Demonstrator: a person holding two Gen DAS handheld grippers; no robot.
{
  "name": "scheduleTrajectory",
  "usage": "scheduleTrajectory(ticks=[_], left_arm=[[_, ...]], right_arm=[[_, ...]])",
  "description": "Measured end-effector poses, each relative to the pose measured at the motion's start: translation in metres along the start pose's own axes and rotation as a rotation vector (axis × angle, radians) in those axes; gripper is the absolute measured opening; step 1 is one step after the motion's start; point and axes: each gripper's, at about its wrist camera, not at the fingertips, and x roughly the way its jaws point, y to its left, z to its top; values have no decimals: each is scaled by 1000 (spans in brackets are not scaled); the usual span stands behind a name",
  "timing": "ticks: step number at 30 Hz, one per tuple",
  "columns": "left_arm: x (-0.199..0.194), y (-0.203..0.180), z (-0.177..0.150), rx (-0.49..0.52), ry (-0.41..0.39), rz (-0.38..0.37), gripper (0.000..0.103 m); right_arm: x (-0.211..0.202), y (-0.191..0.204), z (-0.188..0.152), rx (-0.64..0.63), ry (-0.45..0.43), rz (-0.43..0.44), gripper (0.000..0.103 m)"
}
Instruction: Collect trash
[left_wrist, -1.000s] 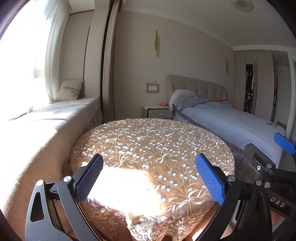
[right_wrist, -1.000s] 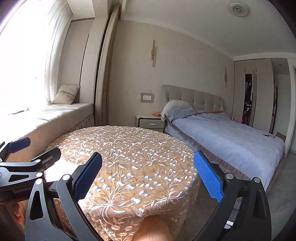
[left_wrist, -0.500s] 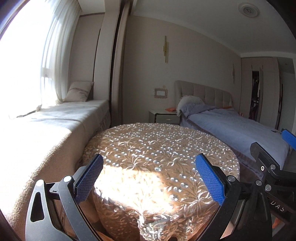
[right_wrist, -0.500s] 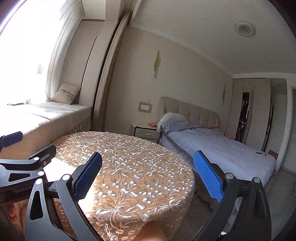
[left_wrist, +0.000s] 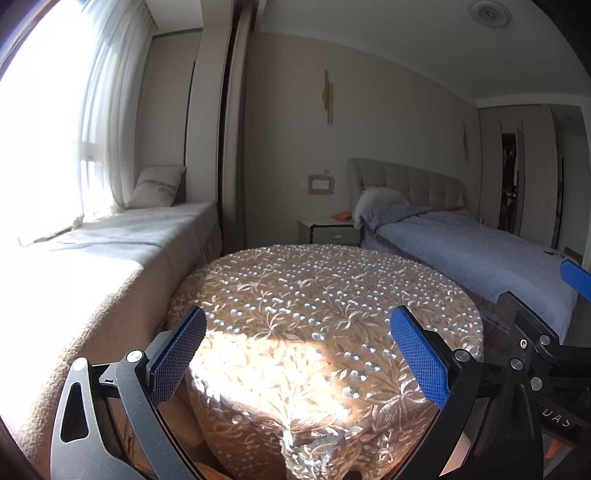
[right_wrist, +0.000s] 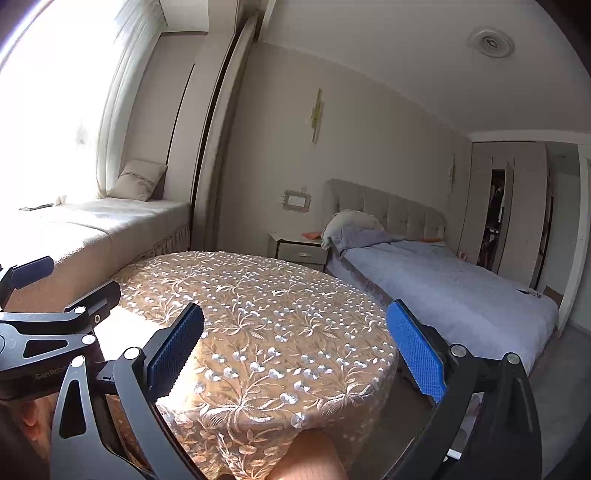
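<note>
Embroidered tablecloth (left_wrist: 325, 317), left tongs (left_wrist: 299, 360) agape, right tongs (right_wrist: 295, 349) agape

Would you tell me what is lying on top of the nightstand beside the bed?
An orange flat item lies on the nightstand; what it is cannot be told. The pillow hides the nightstand's right edge.

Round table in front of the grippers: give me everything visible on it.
The round table is wholly draped in a tan lace-like cloth embroidered with pale flowers and leaves; the cloth hangs down its sides, hiding any legs. A bright sun patch falls on its near left part. Nothing lies on the top as far as both views show. It stands between the window seat and the bed. Neither gripper touches it.
</note>
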Motion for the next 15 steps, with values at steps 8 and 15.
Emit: scheduleTrajectory(ticks=[8,15], left_arm=[[-1,0,1,7,-5,13,98],[-2,1,2,4,-8,8,98]], right_arm=[[0,0,0,0,3,2,98],[1,-2,1,9,6,8,98]])
